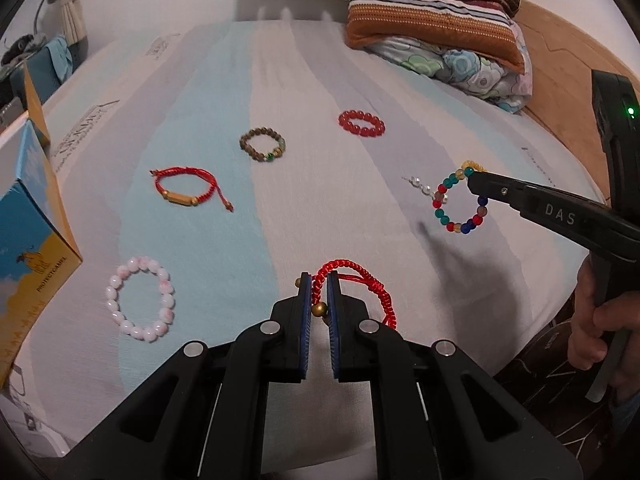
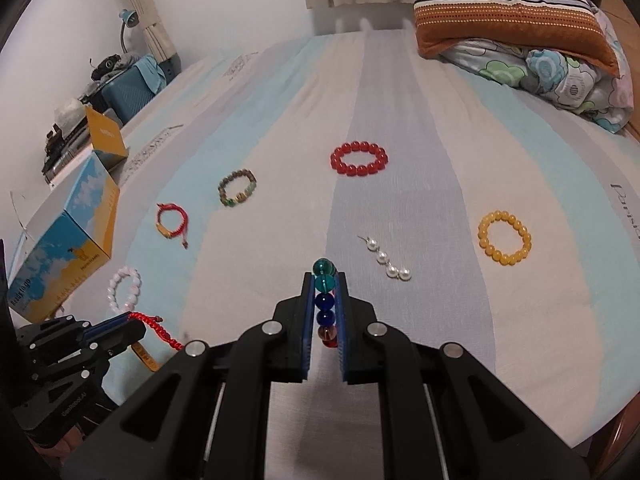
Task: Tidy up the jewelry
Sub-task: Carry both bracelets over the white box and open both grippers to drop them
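My left gripper [image 1: 319, 280] is shut on a red braided cord bracelet [image 1: 360, 276] with gold beads, held above the striped bed sheet [image 1: 280, 208]; it also shows in the right wrist view [image 2: 158, 326]. My right gripper [image 2: 325, 278] is shut on a multicoloured glass bead bracelet [image 2: 324, 280], which hangs from its tip in the left wrist view [image 1: 460, 200]. On the sheet lie a red bead bracelet [image 2: 359, 159], a brown bead bracelet [image 2: 237, 187], another red cord bracelet [image 2: 172, 220], a pink bead bracelet [image 2: 124, 289], a yellow bead bracelet [image 2: 505, 238] and a pearl strand [image 2: 386, 258].
An open blue and orange box [image 2: 68, 256] stands at the bed's left edge. Folded quilts and a striped pillow [image 2: 516, 16] lie at the far right. A bedside unit with a lamp [image 2: 128, 20] is beyond the left edge.
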Motion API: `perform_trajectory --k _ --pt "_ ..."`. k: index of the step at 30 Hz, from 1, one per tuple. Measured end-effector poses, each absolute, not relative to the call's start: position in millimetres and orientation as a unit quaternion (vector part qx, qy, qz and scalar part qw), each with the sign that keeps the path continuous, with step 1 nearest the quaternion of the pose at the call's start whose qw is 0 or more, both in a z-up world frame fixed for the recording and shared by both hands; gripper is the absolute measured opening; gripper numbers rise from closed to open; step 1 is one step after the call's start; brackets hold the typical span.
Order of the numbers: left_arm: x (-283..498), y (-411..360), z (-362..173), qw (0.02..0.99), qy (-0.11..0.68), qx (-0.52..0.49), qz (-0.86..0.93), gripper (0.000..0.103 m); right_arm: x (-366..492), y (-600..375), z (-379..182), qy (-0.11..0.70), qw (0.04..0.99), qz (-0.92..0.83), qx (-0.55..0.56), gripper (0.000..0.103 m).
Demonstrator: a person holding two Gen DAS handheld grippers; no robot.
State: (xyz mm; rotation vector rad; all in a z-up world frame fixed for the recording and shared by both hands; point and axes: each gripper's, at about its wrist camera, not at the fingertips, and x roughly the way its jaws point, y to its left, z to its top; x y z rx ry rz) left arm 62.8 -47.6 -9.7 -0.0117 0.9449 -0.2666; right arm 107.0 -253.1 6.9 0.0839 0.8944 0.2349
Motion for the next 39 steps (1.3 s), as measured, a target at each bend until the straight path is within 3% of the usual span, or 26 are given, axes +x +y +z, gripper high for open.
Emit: perform_trajectory --k 18,39 --pt "65 32 62 0.915 0.399 -0.034 -0.057 0.007 112 -172 77 0.394 0.905 0.163 0.003 0.009" --pt "11 242 137 0.923 0.350 -0.092 0.129 0.007 95 87 154 0.339 0.880 0.322 -0.088 0.009"
